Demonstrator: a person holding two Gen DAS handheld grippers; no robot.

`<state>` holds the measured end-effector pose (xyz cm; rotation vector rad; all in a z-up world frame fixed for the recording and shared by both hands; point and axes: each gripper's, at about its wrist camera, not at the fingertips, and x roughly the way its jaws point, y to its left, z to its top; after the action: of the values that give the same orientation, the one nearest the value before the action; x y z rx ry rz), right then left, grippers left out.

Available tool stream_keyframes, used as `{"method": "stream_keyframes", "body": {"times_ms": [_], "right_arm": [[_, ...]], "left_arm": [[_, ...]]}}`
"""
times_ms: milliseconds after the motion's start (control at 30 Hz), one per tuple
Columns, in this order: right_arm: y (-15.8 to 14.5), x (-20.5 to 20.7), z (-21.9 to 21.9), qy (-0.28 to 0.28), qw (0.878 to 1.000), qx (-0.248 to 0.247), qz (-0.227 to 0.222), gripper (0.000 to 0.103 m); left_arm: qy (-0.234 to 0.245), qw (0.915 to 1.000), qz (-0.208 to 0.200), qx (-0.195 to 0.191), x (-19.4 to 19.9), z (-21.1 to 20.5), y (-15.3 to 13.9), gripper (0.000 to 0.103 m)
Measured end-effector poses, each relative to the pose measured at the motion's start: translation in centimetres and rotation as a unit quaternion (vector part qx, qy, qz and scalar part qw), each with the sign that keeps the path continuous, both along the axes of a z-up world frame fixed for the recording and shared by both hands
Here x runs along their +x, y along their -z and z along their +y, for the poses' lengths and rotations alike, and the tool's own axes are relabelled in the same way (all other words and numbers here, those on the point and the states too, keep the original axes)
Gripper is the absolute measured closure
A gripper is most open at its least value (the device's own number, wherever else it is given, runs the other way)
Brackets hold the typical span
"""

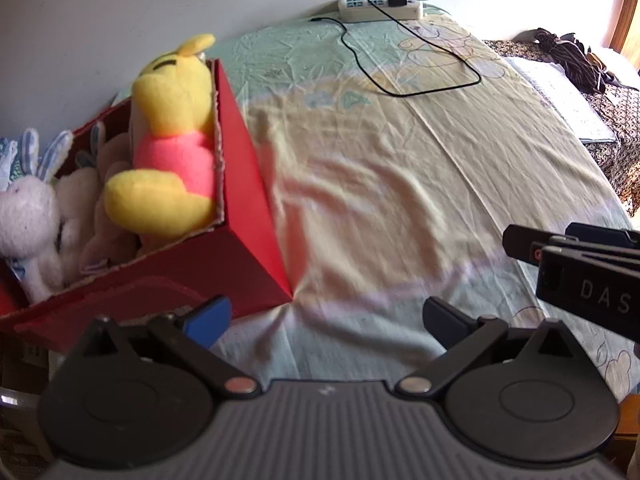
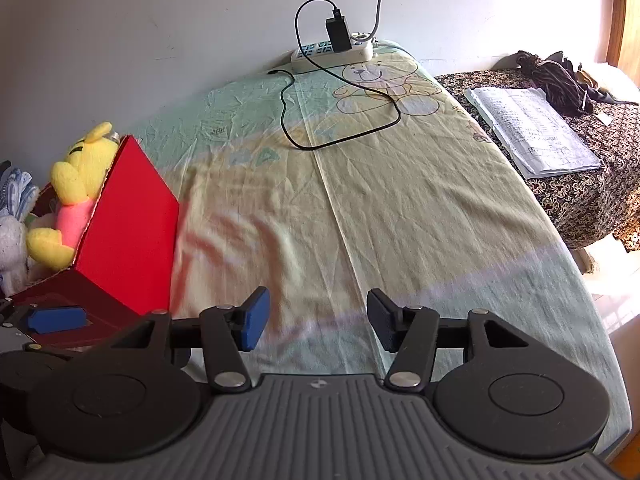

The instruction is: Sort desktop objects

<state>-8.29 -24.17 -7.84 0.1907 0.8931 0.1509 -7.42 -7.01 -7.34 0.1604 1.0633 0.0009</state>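
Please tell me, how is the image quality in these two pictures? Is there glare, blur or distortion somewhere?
Left wrist view: strong glare whitens the top right corner, the bedsheet looks smeared in the middle, and the yellow plush bear stays fairly sharp. Right wrist view: the fisheye curves the bed's edges, glare burns out the right side near the papers, and the red box tints the sheet pink.

We carry two alike tools: each black two-finger gripper (image 1: 326, 316) (image 2: 318, 320) has a grey ribbed body, round black discs at either side, black linkage arms with silver pivot screws, and blue pads (image 2: 254, 320) on the fingertips. White letters "DAS" mark the black side of one.
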Motion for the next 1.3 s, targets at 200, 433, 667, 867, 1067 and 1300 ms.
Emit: {"method": "stream_keyframes", "body": {"times_ms": [200, 433, 667, 867, 1067, 1300], "right_arm": [[0.3, -0.5, 1.8, -0.025, 1.000, -0.007, -0.003, 0.042], [1.0, -1.2, 4.9, -0.057, 0.998, -0.016, -0.005, 0.034], [-0.2, -2.2, 9.5, -0.091, 0.995, -0.028, -0.009, 0.031], [-1.7, -2.9, 13.8, -0.120, 0.992, -0.037, -0.006, 0.031], [-2.9, -3.1, 17.4, -0.121, 0.991, -0.049, -0.008, 0.031], [-4.5, -3.1, 20.2, -0.117, 0.992, -0.042, -0.009, 0.031]], "left_arm": [[-0.029, 0.9995, 0.015, 0.007, -1.0, 1.5, 0.7, 0.001], [-0.077, 0.9964, 0.032, 0.010, -2.8, 5.2, 1.5, 0.001], [-0.106, 0.9942, 0.019, 0.000, -4.2, 9.8, 0.2, 0.001], [-0.120, 0.9927, 0.009, -0.003, -4.7, 14.1, -1.2, 0.001], [-0.126, 0.9918, 0.007, -0.017, -4.9, 17.9, -1.9, 0.001], [-0.121, 0.9925, -0.005, -0.013, -4.8, 20.7, -3.0, 0.001]]}}
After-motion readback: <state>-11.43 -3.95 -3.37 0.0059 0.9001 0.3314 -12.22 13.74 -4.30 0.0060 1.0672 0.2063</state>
